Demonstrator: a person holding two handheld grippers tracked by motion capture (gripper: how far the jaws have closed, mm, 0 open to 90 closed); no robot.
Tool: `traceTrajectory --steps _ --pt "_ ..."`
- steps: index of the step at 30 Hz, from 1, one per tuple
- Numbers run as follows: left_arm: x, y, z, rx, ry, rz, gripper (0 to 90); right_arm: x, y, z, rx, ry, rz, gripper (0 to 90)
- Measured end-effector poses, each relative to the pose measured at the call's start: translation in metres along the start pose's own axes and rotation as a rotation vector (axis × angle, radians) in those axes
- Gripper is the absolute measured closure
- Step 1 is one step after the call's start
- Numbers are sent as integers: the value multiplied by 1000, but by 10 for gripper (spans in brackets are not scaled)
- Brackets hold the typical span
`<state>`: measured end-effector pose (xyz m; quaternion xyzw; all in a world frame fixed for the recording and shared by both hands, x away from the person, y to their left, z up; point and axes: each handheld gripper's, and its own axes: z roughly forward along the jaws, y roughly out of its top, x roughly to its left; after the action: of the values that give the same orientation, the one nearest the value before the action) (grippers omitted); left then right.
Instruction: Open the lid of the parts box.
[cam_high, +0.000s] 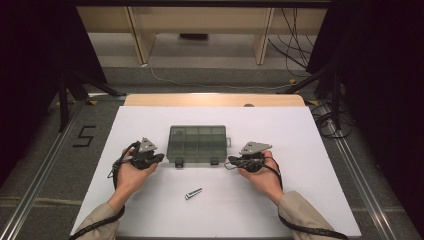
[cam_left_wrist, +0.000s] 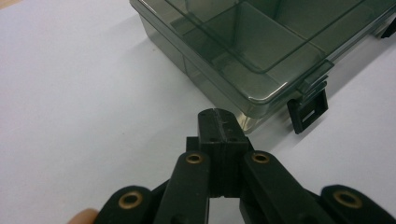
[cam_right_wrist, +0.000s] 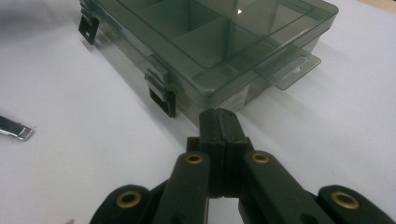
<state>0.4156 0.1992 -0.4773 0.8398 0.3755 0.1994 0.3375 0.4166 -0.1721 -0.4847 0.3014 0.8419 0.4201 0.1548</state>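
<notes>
The box (cam_high: 198, 144) lies closed on the table (cam_high: 300, 150), long axis running left to right, directly between the two grippers. The left gripper (cam_high: 159, 158) sits at its near-left corner and the right gripper (cam_high: 232, 160) at its near-right corner, about equally close. Both pairs of jaws are pressed together, holding nothing. A metal piece (cam_high: 193, 193) lies nearer the person.

smoky clear compartment box (cam_high: 197, 143), lid shut, two front latches hanging open, flat on white sheet mid-table.
</notes>
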Motion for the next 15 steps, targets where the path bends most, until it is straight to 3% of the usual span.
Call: traceTrajectory --steps 1,3,8,9,10,13,14,15 --pt "-2 0 2 -26 9 -24 899 0 0 0 2 1 2 900" --pt "-4 -1 3 -15 -1 -48 899 1 1 2 8 3 4 900" --pt "-5 -1 4 -27 2 -20 898 2 1 4 11 -3 -6 900" --pt "-4 -1 3 -8 -10 -10 898 2 1 4 15 1 -1 900" --pt "-4 0 4 -31 -1 4 898 3 1 4 20 -1 3 900" --pt "-6 0 4 -34 -8 -11 898 2 1 4 16 -2 1 900" --pt "-5 1 4 -35 -2 6 898 2 1 4 16 -2 1 900" --pt "-7 0 3 -33 -10 -17 898 2 1 4 15 -5 -4 900"
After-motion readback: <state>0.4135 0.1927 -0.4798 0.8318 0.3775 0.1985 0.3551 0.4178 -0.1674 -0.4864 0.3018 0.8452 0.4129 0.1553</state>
